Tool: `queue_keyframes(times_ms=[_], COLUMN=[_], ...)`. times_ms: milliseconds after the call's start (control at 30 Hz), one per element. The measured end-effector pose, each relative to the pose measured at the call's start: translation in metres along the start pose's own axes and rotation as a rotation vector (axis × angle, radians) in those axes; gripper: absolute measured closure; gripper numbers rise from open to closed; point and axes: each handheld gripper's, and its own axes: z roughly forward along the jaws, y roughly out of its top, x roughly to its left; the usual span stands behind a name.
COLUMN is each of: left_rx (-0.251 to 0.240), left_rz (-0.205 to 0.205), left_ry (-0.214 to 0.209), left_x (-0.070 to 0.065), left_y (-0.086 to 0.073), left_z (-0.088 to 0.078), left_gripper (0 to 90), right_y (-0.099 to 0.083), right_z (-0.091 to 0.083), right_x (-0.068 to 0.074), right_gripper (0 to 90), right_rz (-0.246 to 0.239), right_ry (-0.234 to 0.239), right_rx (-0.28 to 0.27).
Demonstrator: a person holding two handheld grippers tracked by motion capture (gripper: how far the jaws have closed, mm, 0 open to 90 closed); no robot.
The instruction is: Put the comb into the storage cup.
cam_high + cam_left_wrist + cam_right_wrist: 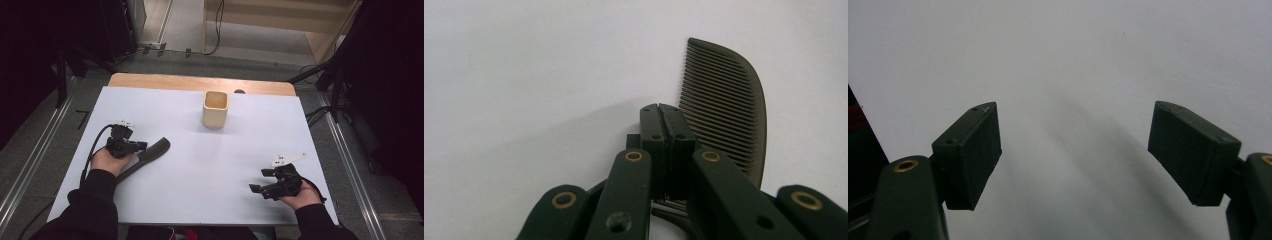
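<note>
My left gripper (141, 146) is clamped on the dark comb (729, 105), which lies on the white surface (210, 170) at about nine o'clock from its centre. My right gripper (1073, 150) sits at five o'clock, jaws wide apart with nothing between. A wooden cup (215, 108) stands at twelve o'clock.

cup (215, 108): pale wooden, square, open-topped, standing upright on the far middle of the white sheet
white sheet (210, 165): covers most of the table top, reaching its near edge
table (200, 83): wooden, a bare strip showing along the far edge
cables (218, 25): black, trailing on the floor beyond the table
rails (350, 165): metal, running along the floor left and right
</note>
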Motion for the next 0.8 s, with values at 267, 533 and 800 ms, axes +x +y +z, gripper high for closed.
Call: queue_keyframes(times_ms=[267,533,800], left_rx=[-0.049,-0.147,-0.172], left_rz=[0.002,-0.007,0.051], left_ry=[0.001,-0.056,-0.11], left_x=[0.003,0.003,-0.007], left_y=[0.0,0.003,0.002], left_z=[-0.007,-0.027,-0.04], left_gripper=[75.7,57.4,43.8], right_y=[0.0,0.0,0.001], right_z=[-0.001,-0.001,-0.001], right_x=[0.0,0.0,-0.003], right_gripper=[19.6,19.6,19.6], right_rz=[-0.003,-0.001,0.002], right_ry=[-0.001,-0.001,0.0], right_rx=[-0.006,-0.025,-0.034])
